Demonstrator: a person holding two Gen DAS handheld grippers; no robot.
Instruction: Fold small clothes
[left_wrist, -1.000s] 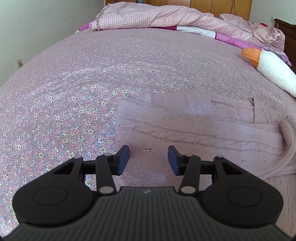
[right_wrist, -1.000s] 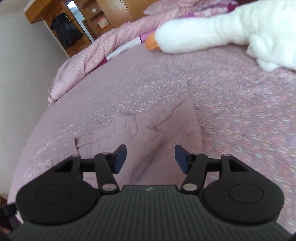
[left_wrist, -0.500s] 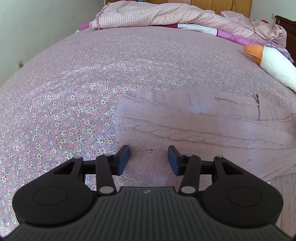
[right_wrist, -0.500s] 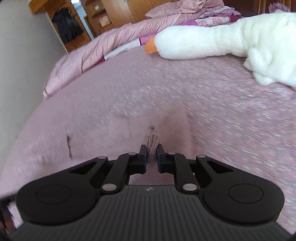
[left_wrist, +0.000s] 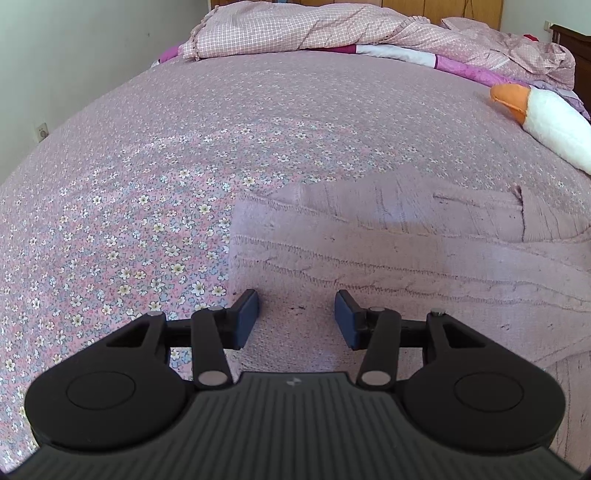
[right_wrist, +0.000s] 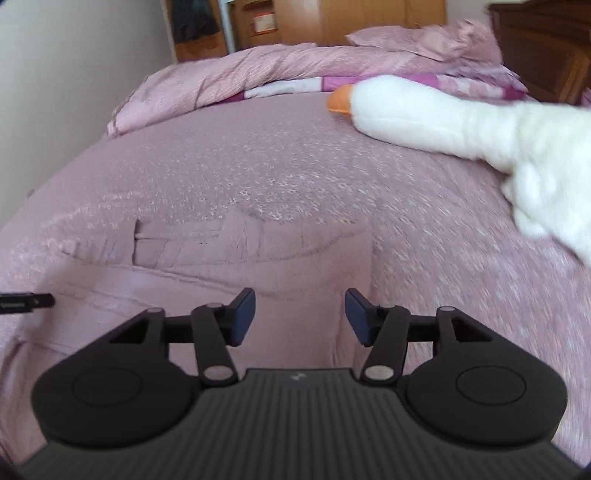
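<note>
The wide pink flowered bed sheet has lots of bare room left of the flat pink knitted sweater. Only the right view shows the long white plush goose whole. The left gripper and right gripper hover above the sweater, fingers spread, holding nothing.

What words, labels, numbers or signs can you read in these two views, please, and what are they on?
No readable text in either view.
Left gripper body: a small pale logo mark, no letters.
Right gripper body: the same mark, no letters.
Box on the far shelf: a pale label, too blurred to read.
The sweater and the bed show no writing.
</note>
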